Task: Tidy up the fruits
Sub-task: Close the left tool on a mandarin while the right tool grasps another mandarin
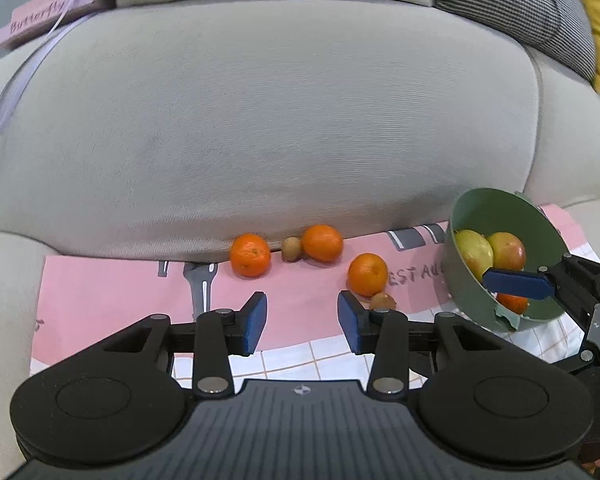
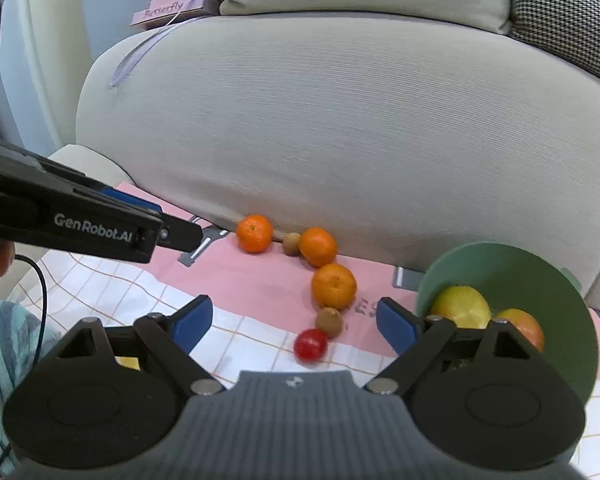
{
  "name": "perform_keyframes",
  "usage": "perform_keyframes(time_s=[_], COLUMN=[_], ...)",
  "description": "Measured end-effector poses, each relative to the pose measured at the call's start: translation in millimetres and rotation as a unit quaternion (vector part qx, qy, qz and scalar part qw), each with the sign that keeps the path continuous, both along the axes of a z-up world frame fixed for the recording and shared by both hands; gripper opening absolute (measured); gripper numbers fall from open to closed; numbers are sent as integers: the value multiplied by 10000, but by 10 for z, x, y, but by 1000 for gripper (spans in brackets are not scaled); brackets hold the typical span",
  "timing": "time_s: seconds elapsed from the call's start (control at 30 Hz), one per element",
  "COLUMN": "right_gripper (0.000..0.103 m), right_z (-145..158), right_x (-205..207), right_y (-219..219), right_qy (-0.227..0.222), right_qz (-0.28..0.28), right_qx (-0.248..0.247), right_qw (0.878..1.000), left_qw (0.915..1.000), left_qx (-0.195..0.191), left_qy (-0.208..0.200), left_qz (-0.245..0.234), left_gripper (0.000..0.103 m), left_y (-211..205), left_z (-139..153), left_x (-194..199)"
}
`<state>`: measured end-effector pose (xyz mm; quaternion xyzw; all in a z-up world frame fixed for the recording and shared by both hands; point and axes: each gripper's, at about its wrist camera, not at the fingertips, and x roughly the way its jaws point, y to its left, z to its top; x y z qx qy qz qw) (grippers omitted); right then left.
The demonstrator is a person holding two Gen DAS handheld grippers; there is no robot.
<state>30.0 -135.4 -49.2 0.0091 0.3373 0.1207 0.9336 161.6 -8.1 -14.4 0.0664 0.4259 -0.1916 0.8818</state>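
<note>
Jaws of my left gripper (image 1: 302,322) stand partly apart, nothing between them. From the left wrist I count three oranges (image 1: 250,255) and two kiwis (image 1: 291,249) along the pink cloth's (image 1: 100,292) far edge by the sofa (image 1: 260,128); the green bowl (image 1: 496,208) sits at its right edge. From the right wrist, my right gripper (image 2: 294,326) gapes wide and empty above one red tomato (image 2: 310,345); two fruits lie in the bowl.

Your left tool (image 1: 302,326) hangs tilted downward, its blue pads (image 1: 256,322) parted with nothing between them. Your right tool (image 2: 294,326) reaches forward beside it, its jaws spread wider and also empty. In the right wrist view, the left tool's black body enters from the left edge above your striped sleeve (image 2: 4,344).
</note>
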Motion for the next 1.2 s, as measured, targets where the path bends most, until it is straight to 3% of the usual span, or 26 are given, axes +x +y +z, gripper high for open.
perform_keyframes(time_s=[0.63, 0.83, 1.1, 1.2], right_gripper=[85, 76, 59, 58], right_z=[-282, -365, -573, -648], right_x=[578, 809, 1045, 1079], right_y=[192, 231, 291, 323], right_qy=[203, 301, 534, 558], right_qz=[315, 332, 429, 497], right_qx=[-408, -549, -1100, -1339], right_qw=[9985, 9975, 9916, 9882], left_qw=[9971, 9956, 9955, 9963], left_qx=[-619, -683, -648, -554], left_qy=[360, 511, 502, 467], left_qz=[275, 375, 473, 460], left_gripper=[52, 52, 56, 58], left_y=[177, 210, 200, 163], left_z=[-452, -658, -866, -944], left_x=[404, 573, 834, 937])
